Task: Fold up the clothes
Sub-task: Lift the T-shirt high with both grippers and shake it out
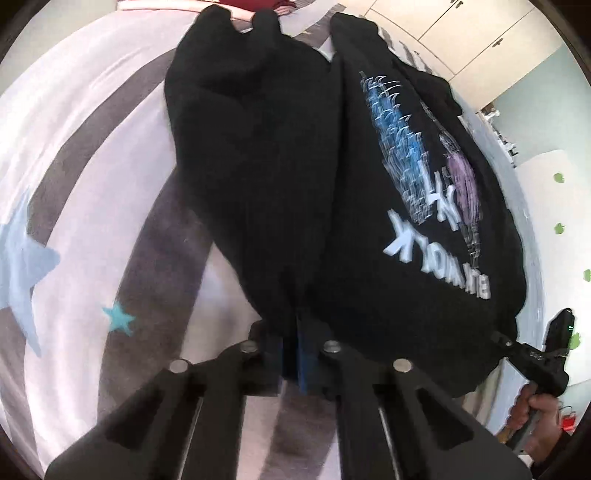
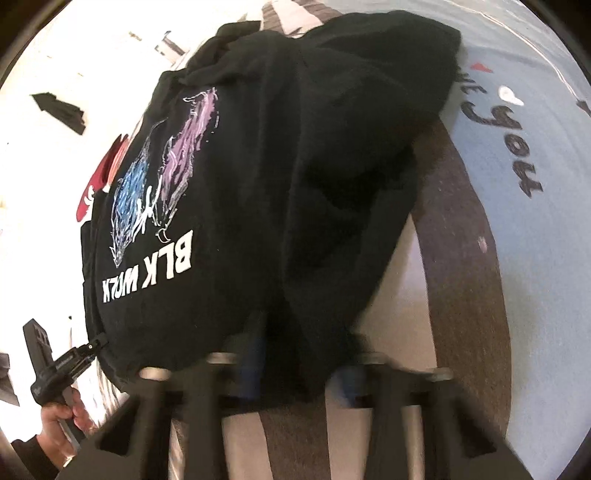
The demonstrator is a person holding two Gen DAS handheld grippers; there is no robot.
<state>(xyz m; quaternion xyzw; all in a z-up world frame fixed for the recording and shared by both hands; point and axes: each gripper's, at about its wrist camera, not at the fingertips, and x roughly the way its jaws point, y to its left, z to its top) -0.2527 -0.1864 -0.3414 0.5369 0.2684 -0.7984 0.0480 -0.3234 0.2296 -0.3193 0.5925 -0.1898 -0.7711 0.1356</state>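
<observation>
A black T-shirt (image 1: 280, 177) with a blue and purple print and white lettering hangs in the air above a patterned bedspread (image 1: 74, 147). My left gripper (image 1: 293, 332) is shut on one edge of it. My right gripper (image 2: 295, 354) is shut on the opposite edge; the shirt (image 2: 258, 184) drapes away from its jaws. Each gripper also shows in the other's view: the right one (image 1: 517, 347) at the lower right, the left one (image 2: 86, 349) at the lower left, both pinching the cloth. The far end of the shirt sags toward the bedspread.
The bedspread (image 2: 461, 258) has grey stripes, blue stars (image 1: 118, 317) and a blue band with dark lettering (image 2: 517, 147). A red garment (image 2: 99, 177) lies beyond the shirt. White cupboards (image 1: 480, 33) stand at the far side of the room.
</observation>
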